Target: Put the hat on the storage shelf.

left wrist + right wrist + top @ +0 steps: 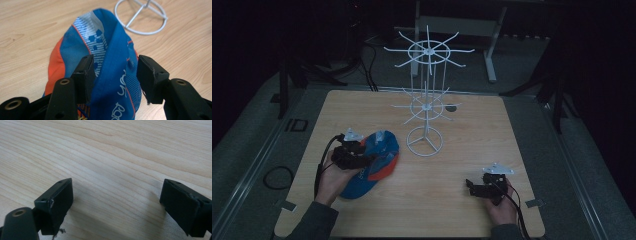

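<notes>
We saw a light wooden table, a blue and orange fabric cap lying on it, a white wire rack standing just beside.

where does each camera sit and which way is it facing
High view: above the person's side, looking forward and down on the wooden table, cap and white hook stand; both forearms, hands and tongs show.
Left gripper view: rides the left tongs, looking along open jaws straddling the cap.
Right gripper view: rides the right tongs, facing bare tabletop.
Shared: high and left views both show cap and stand base.
</notes>
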`<state>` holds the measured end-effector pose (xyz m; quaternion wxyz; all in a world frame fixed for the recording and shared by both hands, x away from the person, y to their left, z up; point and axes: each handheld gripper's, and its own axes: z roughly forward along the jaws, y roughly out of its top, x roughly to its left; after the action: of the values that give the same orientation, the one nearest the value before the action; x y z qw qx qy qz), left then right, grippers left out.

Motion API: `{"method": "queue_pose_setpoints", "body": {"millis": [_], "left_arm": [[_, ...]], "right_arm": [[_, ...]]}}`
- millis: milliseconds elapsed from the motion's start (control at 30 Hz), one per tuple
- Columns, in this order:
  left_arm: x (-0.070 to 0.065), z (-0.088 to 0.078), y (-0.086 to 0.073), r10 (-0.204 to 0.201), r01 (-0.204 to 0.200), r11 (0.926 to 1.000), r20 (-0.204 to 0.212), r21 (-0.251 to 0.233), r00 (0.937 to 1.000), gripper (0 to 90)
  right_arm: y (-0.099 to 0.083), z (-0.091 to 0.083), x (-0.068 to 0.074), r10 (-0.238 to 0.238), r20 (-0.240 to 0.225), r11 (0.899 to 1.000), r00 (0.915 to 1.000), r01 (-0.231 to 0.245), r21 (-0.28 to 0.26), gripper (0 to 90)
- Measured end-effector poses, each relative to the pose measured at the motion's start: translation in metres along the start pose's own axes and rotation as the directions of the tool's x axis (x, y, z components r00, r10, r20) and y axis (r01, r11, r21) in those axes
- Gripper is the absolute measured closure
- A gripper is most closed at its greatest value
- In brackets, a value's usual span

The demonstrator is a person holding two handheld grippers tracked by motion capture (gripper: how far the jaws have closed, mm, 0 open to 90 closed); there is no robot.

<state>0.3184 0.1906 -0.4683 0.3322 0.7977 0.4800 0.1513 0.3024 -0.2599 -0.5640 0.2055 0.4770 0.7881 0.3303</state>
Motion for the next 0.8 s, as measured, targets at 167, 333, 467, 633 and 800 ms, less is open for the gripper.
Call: {"method": "queue_pose_setpoints", "body": {"millis": [167, 333, 467, 633, 800], "left_arm": [[-0.002, 0.007, 0.002, 0.025, -0.025, 0.9982, -0.01, 0.055, 0.9996, 46.9], [-0.003, 0.009, 0.005, 0.023, -0.021, 0.9979, -0.03, 0.061, 0.9993, 43.9], [-0.003, 0.013, 0.006, 0.022, -0.018, 0.9975, -0.05, 0.068, 0.9985, 38.6], [-0.003, 0.021, 0.009, 0.022, -0.017, 0.9964, -0.063, 0.083, 0.9977, 30.7], [-0.004, 0.034, 0.013, 0.04, -0.027, 0.9924, -0.104, 0.12, 0.9937, 21.3]], "right_arm": [[0.0, 0.0, 0.0, 0.001, 0.0, 1.0, 1.0, -0.001, -0.001, 11.3], [0.0, 0.0, 0.0, 0.0, 0.0, 1.0, 1.0, 0.0, -0.001, 11.3], [0.0, 0.0, 0.0, 0.001, -0.001, 1.0, 1.0, -0.001, -0.001, 11.3], [0.0, 0.0, 0.0, 0.001, 0.0, 1.0, 1.0, -0.001, 0.0, 11.3], [0.0, 0.0, 0.0, -0.002, 0.0, 1.0, 1.0, 0.002, 0.0, 11.3]]}}
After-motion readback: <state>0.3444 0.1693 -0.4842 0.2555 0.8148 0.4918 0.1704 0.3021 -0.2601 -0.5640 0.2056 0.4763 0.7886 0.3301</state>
